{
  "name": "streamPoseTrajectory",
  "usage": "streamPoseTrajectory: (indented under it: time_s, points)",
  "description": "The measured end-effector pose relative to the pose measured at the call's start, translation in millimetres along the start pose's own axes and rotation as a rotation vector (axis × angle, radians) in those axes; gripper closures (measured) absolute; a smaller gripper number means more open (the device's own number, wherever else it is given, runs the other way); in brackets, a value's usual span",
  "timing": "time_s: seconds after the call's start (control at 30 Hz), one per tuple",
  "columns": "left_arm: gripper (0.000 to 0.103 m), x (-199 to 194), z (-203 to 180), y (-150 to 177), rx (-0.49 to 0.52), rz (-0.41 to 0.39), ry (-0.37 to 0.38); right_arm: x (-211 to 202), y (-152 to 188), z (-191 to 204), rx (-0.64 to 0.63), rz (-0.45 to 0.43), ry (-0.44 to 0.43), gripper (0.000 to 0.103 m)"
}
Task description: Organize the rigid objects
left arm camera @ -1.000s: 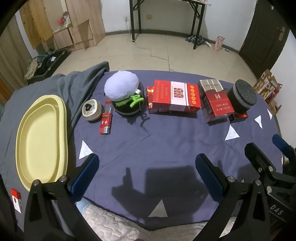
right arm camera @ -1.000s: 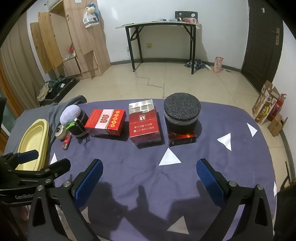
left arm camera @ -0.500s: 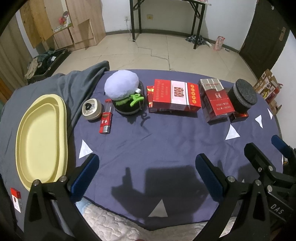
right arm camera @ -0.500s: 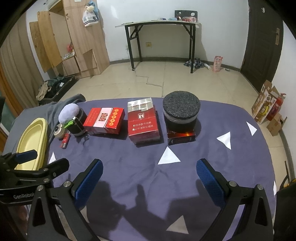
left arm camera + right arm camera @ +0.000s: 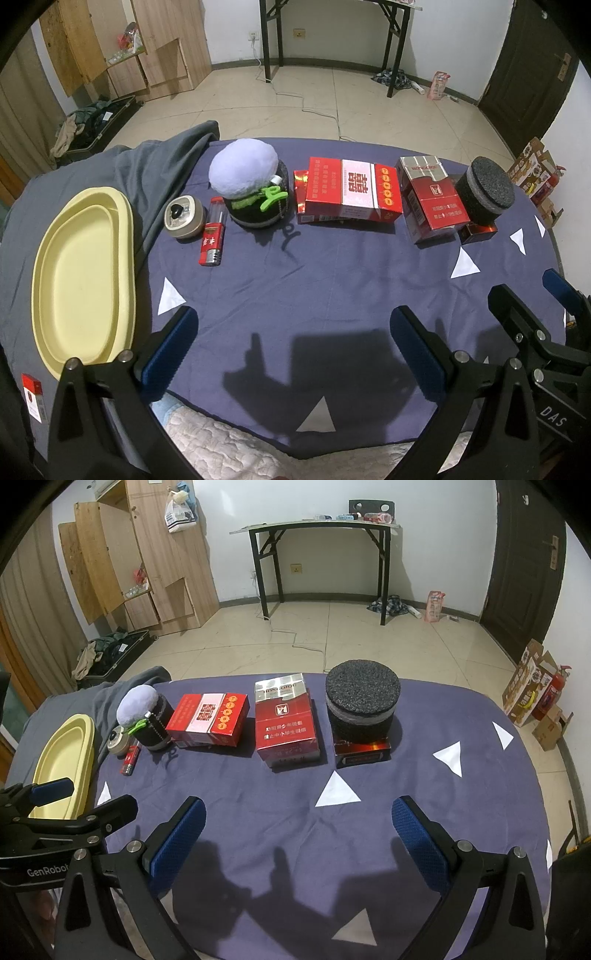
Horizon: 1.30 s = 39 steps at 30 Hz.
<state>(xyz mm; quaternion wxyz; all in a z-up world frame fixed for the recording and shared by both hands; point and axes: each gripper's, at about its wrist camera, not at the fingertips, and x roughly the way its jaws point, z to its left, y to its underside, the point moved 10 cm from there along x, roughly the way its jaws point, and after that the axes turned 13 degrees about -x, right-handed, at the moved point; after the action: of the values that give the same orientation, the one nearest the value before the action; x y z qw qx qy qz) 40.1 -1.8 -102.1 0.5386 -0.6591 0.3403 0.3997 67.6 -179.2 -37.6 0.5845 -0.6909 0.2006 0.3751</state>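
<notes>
Broadly, the tabletop (image 5: 332,288) wears a dark blue cloth with white triangles, and a grey cloth (image 5: 147,173) is bunched over its far left corner. At the left edge lies a pale yellow oval tray (image 5: 81,273), shallow, with a raised rim.

Along the far side stands a row of things. Just right of centre is a wide red carton (image 5: 352,190) with a pink middle panel and gold roundels, resting on a second red box whose end shows at its left. Right of it is a red and silver carton (image 5: 430,197), lying flat on another like it. Left of centre sits a dark round container (image 5: 258,210) capped by a pale lilac puff (image 5: 243,170), with a green clip (image 5: 273,194) and a bead chain at its side. At the right end is a black speckled foam cylinder (image 5: 485,190) on a small glossy red box (image 5: 476,232). Near the tray lie a small round tin (image 5: 184,218) and, just beside it, a red lighter (image 5: 212,242). A small red and white pack (image 5: 33,400) lies at the near left corner.

Both claws hover over the near edge, touching nothing: the left claw (image 5: 291,354) is spread wide and released, and the right claw (image 5: 299,838) likewise.
</notes>
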Motion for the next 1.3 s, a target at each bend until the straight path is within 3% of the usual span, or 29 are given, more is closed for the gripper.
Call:
streamPoseTrajectory:
  time_s: [1.3]
  points:
    - [0.0,3.1,-4.2,3.3,0.004,0.011,0.004,1.8,1.3,0.3,0.013,0.007,-0.011,0.001]
